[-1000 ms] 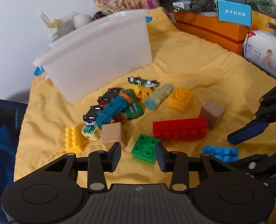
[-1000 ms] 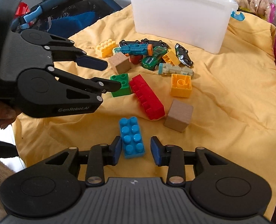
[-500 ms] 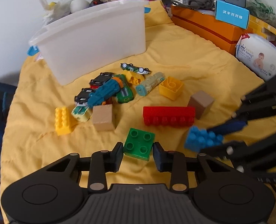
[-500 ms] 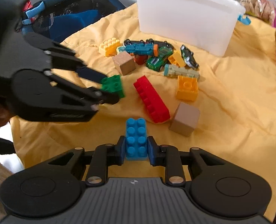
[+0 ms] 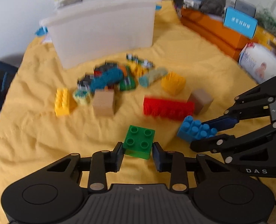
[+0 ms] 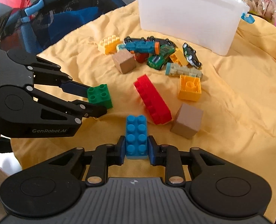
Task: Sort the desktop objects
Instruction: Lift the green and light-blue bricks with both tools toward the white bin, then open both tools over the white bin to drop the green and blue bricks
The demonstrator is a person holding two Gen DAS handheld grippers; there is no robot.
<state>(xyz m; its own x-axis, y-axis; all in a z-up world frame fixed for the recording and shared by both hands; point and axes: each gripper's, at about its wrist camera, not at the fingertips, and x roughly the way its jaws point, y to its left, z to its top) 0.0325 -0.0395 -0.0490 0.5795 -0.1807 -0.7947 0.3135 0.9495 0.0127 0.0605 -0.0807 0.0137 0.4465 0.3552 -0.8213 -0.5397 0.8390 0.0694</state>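
My left gripper (image 5: 138, 154) is shut on a green four-stud brick (image 5: 139, 141) and holds it above the yellow cloth; it also shows in the right wrist view (image 6: 99, 96). My right gripper (image 6: 135, 150) is shut on a blue eight-stud brick (image 6: 136, 133), also lifted; it shows in the left wrist view (image 5: 195, 128). A white plastic bin (image 6: 184, 15) stands at the far side. On the cloth lie a red long brick (image 6: 152, 99), two wooden cubes (image 6: 187, 121), yellow bricks (image 6: 190, 88) and several toy cars (image 6: 159, 57).
The yellow cloth (image 6: 240, 102) covers the table. A blue bag (image 6: 63, 18) lies off the left edge. Orange boxes (image 5: 212, 29) and a wipes pack (image 5: 259, 65) line the right side. Snack bags (image 6: 259, 0) sit behind the bin.
Both grippers closed on their bricks, left on green and right on blue, and lifted them off the cloth. The left view has shifted and is blurred with motion.
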